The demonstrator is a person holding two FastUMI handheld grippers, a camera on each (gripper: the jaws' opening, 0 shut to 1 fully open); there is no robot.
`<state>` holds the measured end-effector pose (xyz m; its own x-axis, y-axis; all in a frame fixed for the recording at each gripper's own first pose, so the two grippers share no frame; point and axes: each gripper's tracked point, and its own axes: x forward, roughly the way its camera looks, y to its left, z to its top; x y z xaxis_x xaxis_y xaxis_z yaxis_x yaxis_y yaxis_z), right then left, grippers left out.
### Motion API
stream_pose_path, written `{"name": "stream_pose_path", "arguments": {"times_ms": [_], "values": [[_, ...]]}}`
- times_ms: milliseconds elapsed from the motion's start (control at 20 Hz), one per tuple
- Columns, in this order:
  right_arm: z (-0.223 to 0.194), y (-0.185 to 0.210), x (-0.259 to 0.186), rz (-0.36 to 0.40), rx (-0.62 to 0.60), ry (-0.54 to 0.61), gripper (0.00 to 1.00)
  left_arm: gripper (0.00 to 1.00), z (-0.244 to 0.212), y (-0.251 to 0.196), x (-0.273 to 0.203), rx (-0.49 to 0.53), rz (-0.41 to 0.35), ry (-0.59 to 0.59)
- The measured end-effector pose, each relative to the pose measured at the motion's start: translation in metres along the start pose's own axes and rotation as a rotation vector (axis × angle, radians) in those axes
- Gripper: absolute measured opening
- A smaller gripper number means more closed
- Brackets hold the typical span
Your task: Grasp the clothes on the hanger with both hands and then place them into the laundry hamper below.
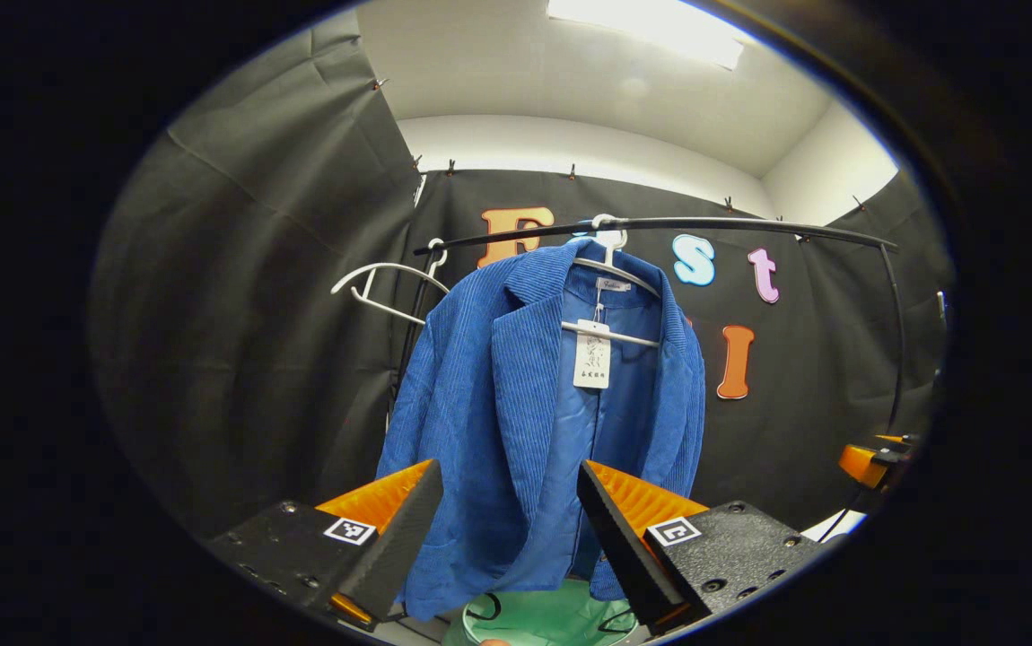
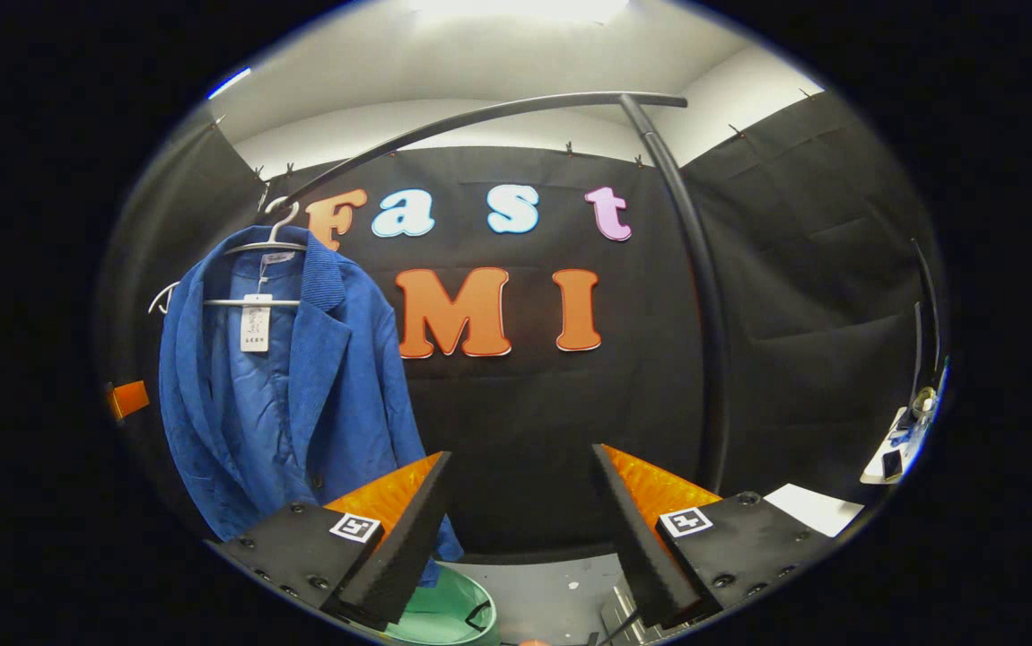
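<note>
A blue corduroy jacket (image 1: 516,422) hangs open on a white hanger (image 1: 610,265) from a black curved rail (image 1: 660,224). My left gripper (image 1: 509,525) is open, its jaws framing the jacket's lower front but short of it. Below the jacket's hem sits the green laundry hamper (image 1: 552,619). In the right gripper view the jacket (image 2: 283,395) hangs at the left, the hamper (image 2: 444,615) under it. My right gripper (image 2: 520,525) is open, pointing at the black wall to the right of the jacket, holding nothing.
A second, bare white hanger (image 1: 381,287) hangs on the rail's left end. The rail's upright post (image 2: 704,341) stands right of centre in the right gripper view. An orange part of the other gripper (image 1: 870,462) shows at the right edge. A small shelf with items (image 2: 897,444) is far right.
</note>
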<state>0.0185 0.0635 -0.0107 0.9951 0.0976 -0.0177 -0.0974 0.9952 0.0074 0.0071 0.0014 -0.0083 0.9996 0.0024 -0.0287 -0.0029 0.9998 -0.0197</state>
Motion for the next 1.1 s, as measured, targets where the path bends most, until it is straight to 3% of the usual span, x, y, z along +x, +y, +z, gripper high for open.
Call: {"name": "stream_pose_path", "arguments": {"times_ms": [100, 500, 850, 1100], "values": [[-0.004, 0.025, 0.009, 0.050, 0.007, 0.006, 1.00, 0.92, 0.004, -0.004, 0.001, -0.007, -0.013, -0.011], [-0.005, 0.132, 0.047, 0.311, 0.093, 0.033, 0.98, 0.95, 0.021, -0.001, 0.026, 0.003, 0.013, -0.044], [0.015, 0.193, 0.081, 0.425, 0.133, 0.020, 0.97, 0.92, 0.034, -0.006, 0.052, 0.030, 0.002, -0.062], [0.024, 0.219, 0.106, 0.450, 0.144, 0.026, 0.98, 0.95, 0.042, -0.006, 0.071, 0.035, 0.004, -0.065]]}}
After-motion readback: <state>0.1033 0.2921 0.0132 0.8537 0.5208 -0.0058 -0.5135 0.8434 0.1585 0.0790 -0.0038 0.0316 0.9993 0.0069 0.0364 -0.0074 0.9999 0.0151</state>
